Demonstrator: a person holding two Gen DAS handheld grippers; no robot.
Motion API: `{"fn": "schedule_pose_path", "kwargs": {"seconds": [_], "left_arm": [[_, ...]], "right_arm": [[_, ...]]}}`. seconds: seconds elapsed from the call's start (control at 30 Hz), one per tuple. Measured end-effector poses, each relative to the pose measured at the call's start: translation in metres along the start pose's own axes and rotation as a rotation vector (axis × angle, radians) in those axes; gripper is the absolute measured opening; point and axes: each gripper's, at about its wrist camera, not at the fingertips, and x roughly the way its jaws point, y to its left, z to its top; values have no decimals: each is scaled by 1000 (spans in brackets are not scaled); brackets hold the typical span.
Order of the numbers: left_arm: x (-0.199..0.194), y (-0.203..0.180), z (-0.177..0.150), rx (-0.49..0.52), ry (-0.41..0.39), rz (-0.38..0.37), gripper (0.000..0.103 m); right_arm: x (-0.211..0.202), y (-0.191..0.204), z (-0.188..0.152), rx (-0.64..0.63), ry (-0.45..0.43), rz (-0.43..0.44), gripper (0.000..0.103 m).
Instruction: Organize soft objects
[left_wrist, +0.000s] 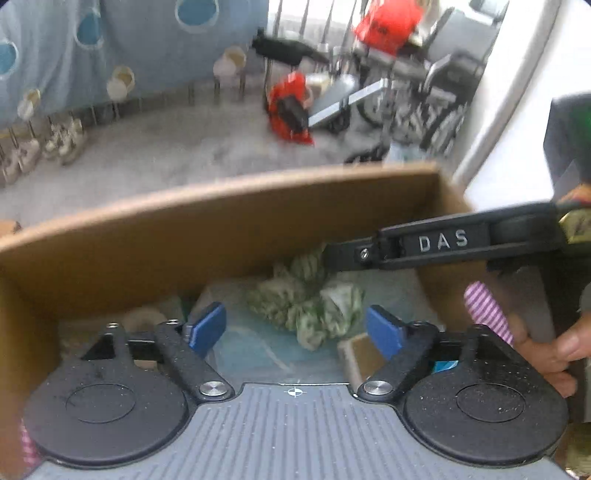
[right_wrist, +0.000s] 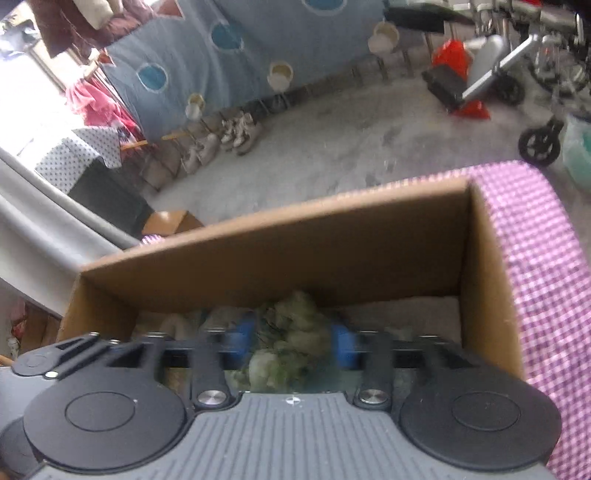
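A crumpled green-and-white soft cloth (left_wrist: 310, 302) lies inside an open cardboard box (left_wrist: 207, 221). My left gripper (left_wrist: 295, 328) is open and empty, hovering inside the box just in front of the cloth. My right gripper (right_wrist: 291, 341) reaches into the box (right_wrist: 280, 251) with its blue pads (right_wrist: 240, 341) on either side of the same cloth (right_wrist: 288, 343); the jaws stand partly apart around it. In the left wrist view the right gripper's black arm (left_wrist: 439, 245) comes in from the right, its tip at the cloth. A teal soft item (left_wrist: 258, 347) lies on the box floor.
The box stands on a pink checked cloth surface (right_wrist: 535, 266). Beyond it is grey floor with shoes (right_wrist: 236, 136), a blue curtain (right_wrist: 229, 55), red bags (left_wrist: 288, 107) and wheeled metal frames (right_wrist: 535, 74). A person's hand (left_wrist: 546, 350) holds the right gripper.
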Motion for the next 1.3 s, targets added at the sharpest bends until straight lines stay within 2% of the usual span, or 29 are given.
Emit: {"fn": "schedule_pose_path", "kwargs": {"seconds": [0.03,0.13,0.3,0.4,0.47,0.57,0.67,0.77,0.83,0.97,1.17,1.23,1.3], "left_arm": [[-5,-2,3,1,-25,7,92],[-39,-5,2,-11,-98,18,95],[-105,-8,-9,-66,-195,-15,103],[-145,-11,-27,-98,-245,-27,103],[-162,-16,-42,-116,-270,-24,103],[-181,-22,-70,-130,-281,-19,103],[-188,-30,-99,-112,-301,37,103],[-189,-47,-120,-52,-327,208,103],[-189,-56,-132,-40,-340,268,103],[-191,-67,-145,-22,-348,250,103],[-182,-86,-153,70,-358,364,103],[-183,-87,-159,56,-397,344,103],[-183,-82,-160,10,-398,307,103]], "right_arm": [[-6,3,2,-20,-31,-3,69],[-28,13,4,-61,-91,-26,69],[-88,31,-7,-49,-182,50,71],[-129,41,-23,-50,-248,103,83],[-159,48,-43,-68,-299,133,101],[-193,61,-69,-106,-352,151,103],[-214,76,-99,-155,-375,83,103],[-226,92,-132,-227,-416,-37,103],[-228,101,-153,-266,-437,-131,103],[-228,111,-180,-252,-476,-263,103],[-230,121,-196,-240,-504,-389,103],[-233,123,-198,-251,-515,-422,103],[-235,127,-198,-247,-533,-465,103]]}}
